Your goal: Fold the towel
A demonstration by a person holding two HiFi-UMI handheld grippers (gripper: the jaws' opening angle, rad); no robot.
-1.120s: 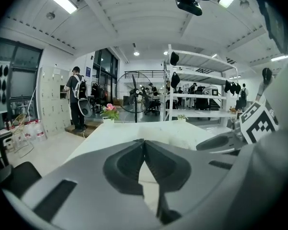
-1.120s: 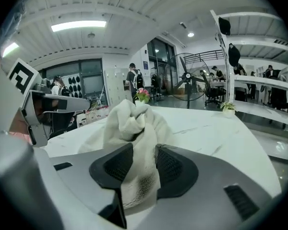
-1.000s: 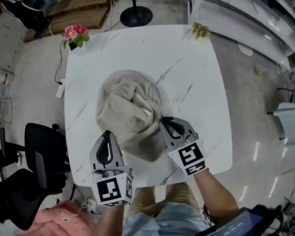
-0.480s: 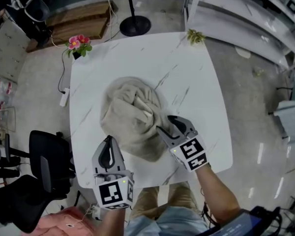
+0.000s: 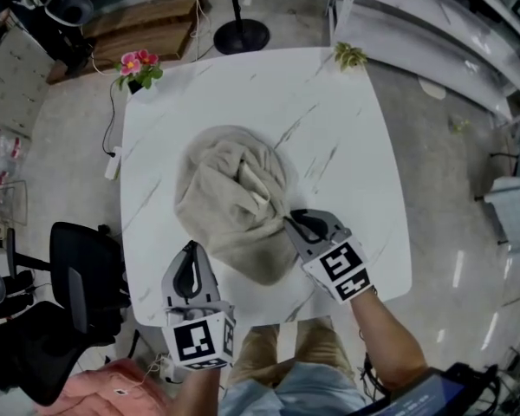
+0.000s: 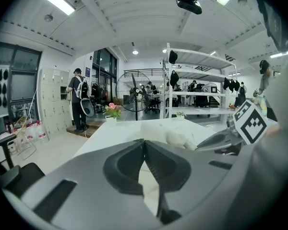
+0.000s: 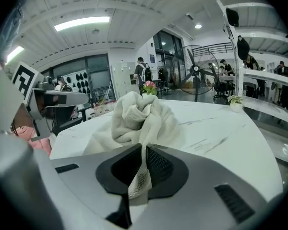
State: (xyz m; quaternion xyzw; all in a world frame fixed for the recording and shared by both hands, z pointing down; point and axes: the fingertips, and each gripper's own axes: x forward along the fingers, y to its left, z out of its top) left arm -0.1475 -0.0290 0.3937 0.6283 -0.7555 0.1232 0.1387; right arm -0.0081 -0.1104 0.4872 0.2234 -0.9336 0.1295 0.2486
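Note:
A crumpled beige towel (image 5: 234, 198) lies bunched in the middle of the white marble table (image 5: 347, 120). My right gripper (image 5: 288, 219) is at the towel's near right edge. Its jaws are closing, and in the right gripper view (image 7: 144, 150) a fold of the towel (image 7: 139, 114) with its label is pinched between the pads. My left gripper (image 5: 189, 248) hovers over the table's near left part, just short of the towel, shut with nothing in it. In the left gripper view the jaws (image 6: 144, 142) meet, with the towel (image 6: 180, 138) beyond them.
A pot of pink flowers (image 5: 136, 66) stands at the far left corner, a small green plant (image 5: 351, 55) at the far right corner. A black chair (image 5: 78, 276) sits left of the table. A fan stand (image 5: 243, 35) and white shelving (image 5: 442, 24) lie beyond.
Half a second ago the right gripper's jaws stood wider by the towel's edge; now they are together on it. The left gripper has stayed where it was.

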